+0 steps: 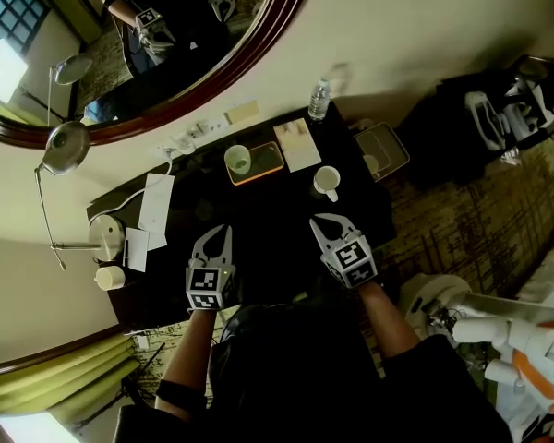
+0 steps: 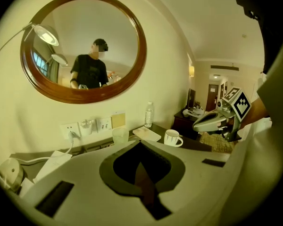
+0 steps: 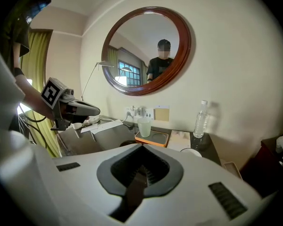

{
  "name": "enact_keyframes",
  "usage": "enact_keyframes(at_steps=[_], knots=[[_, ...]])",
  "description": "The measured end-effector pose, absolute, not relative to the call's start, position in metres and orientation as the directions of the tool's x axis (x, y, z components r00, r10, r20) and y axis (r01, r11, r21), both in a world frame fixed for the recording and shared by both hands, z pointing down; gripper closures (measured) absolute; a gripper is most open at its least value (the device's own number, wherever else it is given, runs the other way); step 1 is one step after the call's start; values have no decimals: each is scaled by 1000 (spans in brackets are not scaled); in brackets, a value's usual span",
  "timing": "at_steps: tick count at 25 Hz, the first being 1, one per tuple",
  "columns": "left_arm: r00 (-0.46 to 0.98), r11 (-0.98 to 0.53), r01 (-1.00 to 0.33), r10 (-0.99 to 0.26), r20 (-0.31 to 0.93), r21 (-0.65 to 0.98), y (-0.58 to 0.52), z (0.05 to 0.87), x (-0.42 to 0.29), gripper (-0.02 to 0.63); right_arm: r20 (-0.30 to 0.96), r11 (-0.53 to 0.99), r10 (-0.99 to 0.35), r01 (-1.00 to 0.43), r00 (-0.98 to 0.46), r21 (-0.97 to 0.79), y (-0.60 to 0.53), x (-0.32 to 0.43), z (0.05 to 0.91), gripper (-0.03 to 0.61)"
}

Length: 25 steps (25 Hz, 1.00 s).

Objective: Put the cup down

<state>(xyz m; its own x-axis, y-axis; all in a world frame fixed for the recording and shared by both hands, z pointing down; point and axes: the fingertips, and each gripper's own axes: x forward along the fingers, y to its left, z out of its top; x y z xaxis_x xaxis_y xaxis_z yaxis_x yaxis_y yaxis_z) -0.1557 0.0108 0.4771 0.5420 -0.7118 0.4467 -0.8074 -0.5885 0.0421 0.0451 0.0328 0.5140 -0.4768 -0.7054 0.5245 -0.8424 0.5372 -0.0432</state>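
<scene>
Now I am holding the left gripper [image 1: 223, 232] and the right gripper [image 1: 319, 221] with jaws together and empty, both hovering on my side of the orange tray [image 1: 267, 158], while the white cup [image 1: 327, 182] is standing upright on the dark desk [image 1: 263, 212] just right of that tray, apart from both.

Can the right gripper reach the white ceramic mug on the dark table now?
Probably yes: the white ceramic mug stands on the dark table ahead of the right gripper, with nothing between them. Its jaws are shut, so they must open first.
</scene>
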Motion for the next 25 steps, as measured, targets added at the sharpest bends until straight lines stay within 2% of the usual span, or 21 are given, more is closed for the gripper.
enact_keyframes(at_steps=[4,10,19,23,25], knots=[[547,-606,-795,-707,447,15,15,470,-158,613,518,541,-703,-839,-488,-55,37,33,514,577],[538,-569,-819,-715,447,77,20,462,-160,613,519,526,-705,-847,-483,-73,35,28,510,577],[562,-627,-777,-657,502,49,0,495,-163,614,523,533,-676,-834,-520,-141,38,11,525,577],[579,-651,-756,-623,526,61,-25,505,-152,536,550,515,-654,-838,-520,-179,43,3,531,577],[579,-651,-756,-613,538,71,-41,505,-145,454,560,505,-650,-843,-514,-186,45,0,540,577]])
